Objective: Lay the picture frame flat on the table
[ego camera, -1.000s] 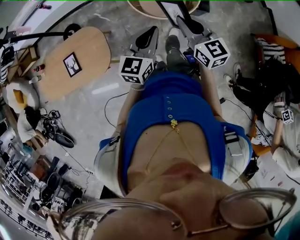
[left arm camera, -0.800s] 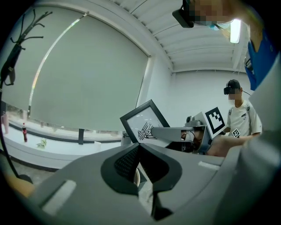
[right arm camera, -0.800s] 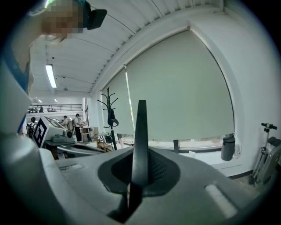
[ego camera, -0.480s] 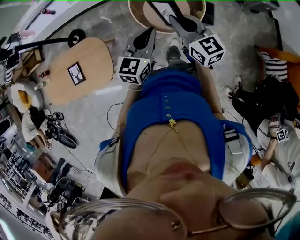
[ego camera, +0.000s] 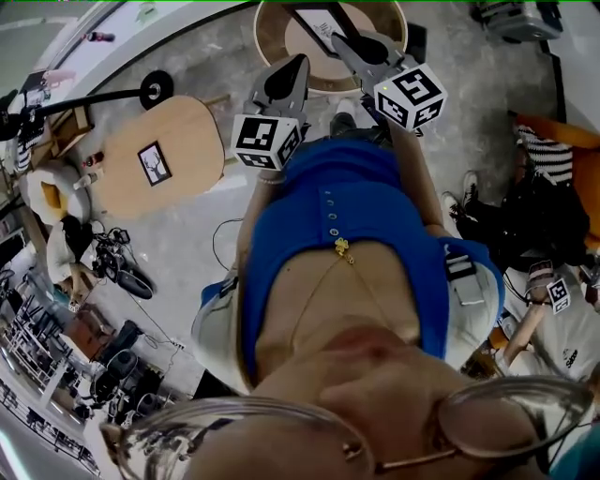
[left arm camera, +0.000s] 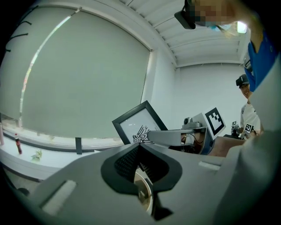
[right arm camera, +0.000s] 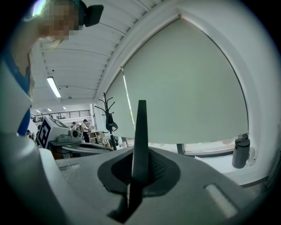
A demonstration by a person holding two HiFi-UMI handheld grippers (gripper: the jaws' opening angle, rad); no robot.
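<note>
In the head view my right gripper (ego camera: 349,44) is shut on a black picture frame (ego camera: 322,19) with a white print, held over a round wooden table (ego camera: 272,42) at the top. The right gripper view has the frame (right arm camera: 141,127) edge-on, upright between the jaws. The left gripper view catches the same frame (left arm camera: 137,125) tilted, with the right gripper (left arm camera: 175,137) clamped on its lower edge. My left gripper (ego camera: 292,67) hangs beside it, shut and holding nothing.
An oval wooden table (ego camera: 187,131) at the left carries another small frame (ego camera: 155,161) lying flat. A black stand base (ego camera: 155,89), cables and shoes (ego camera: 117,267) lie on the floor. A seated person (ego camera: 558,319) is at the right. A coat stand (right arm camera: 107,118) is by the window.
The head view has shifted, so the round table shows more fully at the top and the oval table sits slightly lower-left. The right gripper still holds the frame.
</note>
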